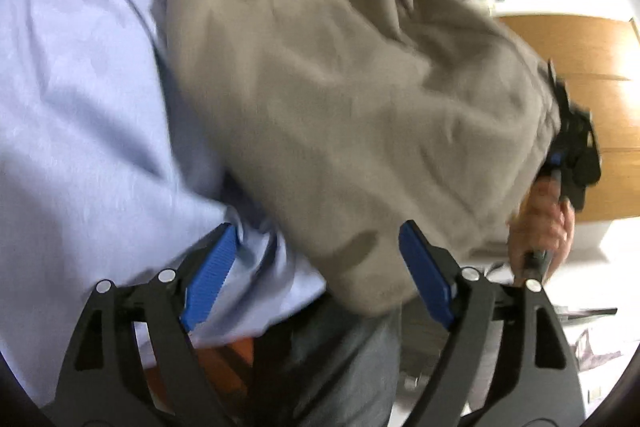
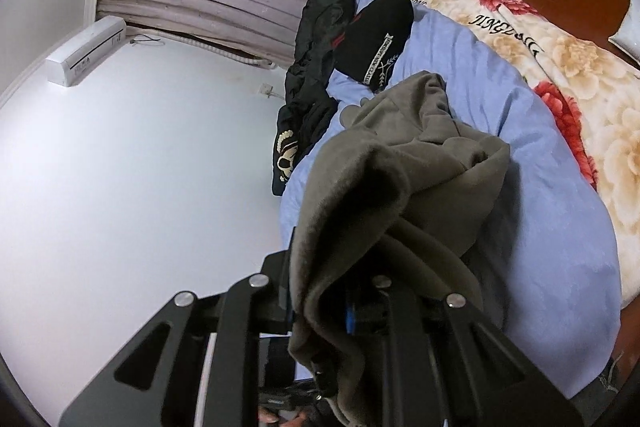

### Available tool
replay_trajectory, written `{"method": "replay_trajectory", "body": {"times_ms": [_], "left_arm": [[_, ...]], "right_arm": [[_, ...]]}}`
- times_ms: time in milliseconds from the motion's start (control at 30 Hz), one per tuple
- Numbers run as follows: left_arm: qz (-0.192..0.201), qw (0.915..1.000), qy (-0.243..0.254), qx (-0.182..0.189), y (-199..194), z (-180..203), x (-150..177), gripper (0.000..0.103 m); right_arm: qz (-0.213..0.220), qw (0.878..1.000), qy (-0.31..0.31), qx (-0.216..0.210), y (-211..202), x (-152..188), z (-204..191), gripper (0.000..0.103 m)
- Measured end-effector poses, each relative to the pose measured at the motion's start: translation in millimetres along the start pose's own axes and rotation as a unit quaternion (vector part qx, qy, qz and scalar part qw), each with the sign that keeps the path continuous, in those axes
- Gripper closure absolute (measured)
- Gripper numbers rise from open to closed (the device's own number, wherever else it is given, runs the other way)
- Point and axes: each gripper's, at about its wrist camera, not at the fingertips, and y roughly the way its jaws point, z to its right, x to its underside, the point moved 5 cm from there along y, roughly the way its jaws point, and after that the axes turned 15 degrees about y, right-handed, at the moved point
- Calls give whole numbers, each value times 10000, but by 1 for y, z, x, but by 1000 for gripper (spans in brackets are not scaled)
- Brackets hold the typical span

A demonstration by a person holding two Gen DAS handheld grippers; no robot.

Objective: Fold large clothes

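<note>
Over the blue sheet we see the grey-brown garment hanging, its far end on the bed. R gripper is clenched on its near edge. L gripper is spread wide w/ nothing pinched, garment's hem just beside its right pad.

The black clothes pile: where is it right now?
In the right wrist view, the black clothes pile lies at the blue sheet's far left edge, beyond the grey-brown garment.
</note>
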Motion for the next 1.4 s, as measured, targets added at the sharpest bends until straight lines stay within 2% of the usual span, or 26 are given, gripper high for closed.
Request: {"method": "replay_trajectory", "body": {"times_ms": [67,100,267,333,400,467,500,533,567,600,667,700,800,833,900,933,967,1000,1167,1400], "left_arm": [[285,9996,-42,23,-1,-4,-12,23],[306,9994,-106,146,1,-5,-17,23],[328,9965,-195,749,1,10,-30,23],[291,9932,-312,1082,-1,15,-25,23],[137,9907,-531,1247,7,17,-18,23],[-43,9903,-626,1238,19,13,-11,23],[-65,9921,-583,1110,25,10,-9,23],[-55,9954,-517,807,32,3,-9,23],[-3,9969,-566,551,38,-7,-11,23],[65,9965,-634,538,41,-13,-10,23],[345,9940,-752,717,47,-19,-15,23],[637,9913,-735,888,48,-18,-22,23],[1027,9862,-602,1153,50,-12,-34,23],[1113,9841,-580,1255,51,-11,-37,25],[1275,9786,-560,1515,54,-9,-40,55],[1414,9750,-569,1616,50,-9,-41,65],[1546,9716,-552,1706,46,-9,-41,82],[1586,9711,-526,1704,44,-8,-41,89],[1752,9726,-174,1517,19,2,-37,98],[2102,9648,-112,1575,-35,8,-56,99]], "right_arm": [[-5,10000,21,7,-1,0,-1,86],[-9,10000,28,-3,-2,-1,-1,86],[-72,9998,-16,-164,5,-20,-7,86],[-98,9997,-31,-222,13,-30,-10,86],[-169,9994,-6,-307,24,-41,-14,86],[-255,9991,-40,-339,35,-46,-17,85],[-290,9990,-49,-351,39,-47,-18,85],[-329,9988,-72,-351,43,-48,-19,85],[-351,9987,-86,-345,45,-48,-20,85],[-398,9986,-80,-346,47,-47,-19,85],[-415,9986,-56,-336,46,-46,-16,85],[-408,9986,-47,-330,44,-45,-16,85],[-309,9990,14,-336,32,-42,-11,85],[-270,9990,44,-345,27,-41,-9,85],[-183,9991,117,-365,17,-36,-4,85],[-155,9990,172,-394,14,-34,-1,85],[-102,9987,253,-442,8,-30,4,85],[-67,9984,302,-472,5,-28,7,85],[97,9966,558,-599,-11,-15,25,85],[244,9960,554,-657,-20,-10,10,84]]}}
